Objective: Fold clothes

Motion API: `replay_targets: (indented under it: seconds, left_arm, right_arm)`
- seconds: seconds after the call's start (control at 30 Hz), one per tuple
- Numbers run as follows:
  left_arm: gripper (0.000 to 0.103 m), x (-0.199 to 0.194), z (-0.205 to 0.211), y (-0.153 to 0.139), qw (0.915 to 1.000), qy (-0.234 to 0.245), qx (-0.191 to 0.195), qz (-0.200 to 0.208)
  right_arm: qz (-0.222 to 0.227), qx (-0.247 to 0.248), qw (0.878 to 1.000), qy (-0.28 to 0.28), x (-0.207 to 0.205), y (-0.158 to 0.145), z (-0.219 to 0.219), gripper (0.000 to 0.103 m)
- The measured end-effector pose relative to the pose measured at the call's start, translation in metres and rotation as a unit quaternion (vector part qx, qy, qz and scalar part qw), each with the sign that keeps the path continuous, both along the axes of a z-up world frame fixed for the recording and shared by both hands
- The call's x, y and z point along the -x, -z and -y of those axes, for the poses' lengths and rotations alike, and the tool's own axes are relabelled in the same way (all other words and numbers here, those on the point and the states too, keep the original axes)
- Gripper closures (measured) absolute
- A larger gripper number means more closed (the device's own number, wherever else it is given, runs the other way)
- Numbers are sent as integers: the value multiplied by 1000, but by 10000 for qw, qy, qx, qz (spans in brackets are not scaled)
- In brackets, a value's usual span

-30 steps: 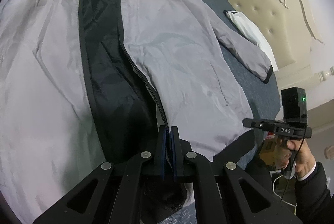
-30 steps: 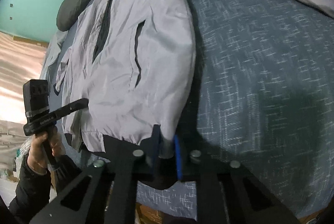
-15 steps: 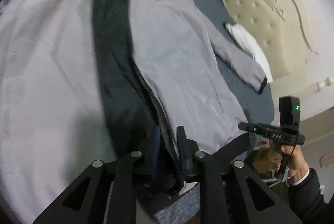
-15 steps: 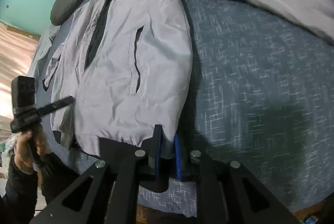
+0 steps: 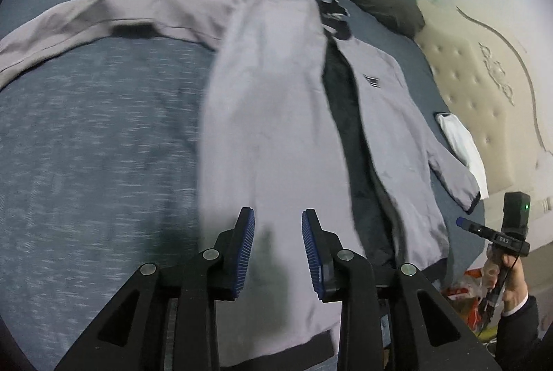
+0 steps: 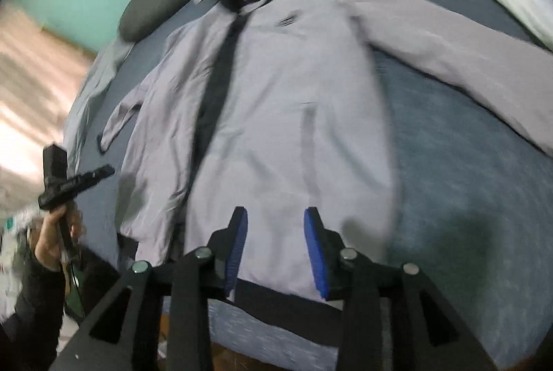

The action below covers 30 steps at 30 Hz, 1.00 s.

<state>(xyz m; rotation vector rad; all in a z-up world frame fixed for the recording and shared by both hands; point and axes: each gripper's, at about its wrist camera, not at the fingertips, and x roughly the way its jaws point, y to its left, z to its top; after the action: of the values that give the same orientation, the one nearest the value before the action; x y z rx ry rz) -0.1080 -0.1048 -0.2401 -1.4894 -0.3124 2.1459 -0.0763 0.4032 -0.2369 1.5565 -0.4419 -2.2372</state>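
The grey jacket (image 5: 276, 136) lies spread front-up on the blue bed (image 5: 96, 136), its hem nearest both grippers and its hood end farthest ahead. The left gripper (image 5: 278, 246) has its jaws wide apart and empty, with a jacket front panel filling the gap between and ahead of them. The right gripper (image 6: 275, 246) likewise has its jaws spread wide, gripping nothing, with the dark hem band just below them and the other front panel ahead. One sleeve (image 6: 459, 60) stretches away to the right of the right jaws. The black zipper strip (image 6: 221, 74) runs ahead, left of them.
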Motion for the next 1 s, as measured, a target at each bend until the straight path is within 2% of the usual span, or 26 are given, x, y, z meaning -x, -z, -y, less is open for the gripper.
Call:
replay_targets:
  seconds: [0.2, 0.5, 0.67, 0.8, 1.0]
  left_arm:
    - [71, -4, 22, 11, 9999, -39, 94, 71]
    - [71, -1, 34, 23, 9997, -85, -4, 237]
    - [69, 3, 37, 19, 9996, -171, -93, 220]
    - [62, 7, 37, 16, 9995, -220, -140, 191]
    - [62, 15, 35, 15, 9993, -258, -187, 183]
  right_arm:
    - [193, -165, 9967, -767, 27, 18, 74, 69]
    - [363, 48, 9951, -919, 57, 43, 142, 69]
    - [332, 50, 9960, -827, 78, 56, 165, 69]
    - [327, 113, 9967, -740, 87, 64, 170, 68]
    - [320, 214, 9974, -607, 100, 75, 175, 68]
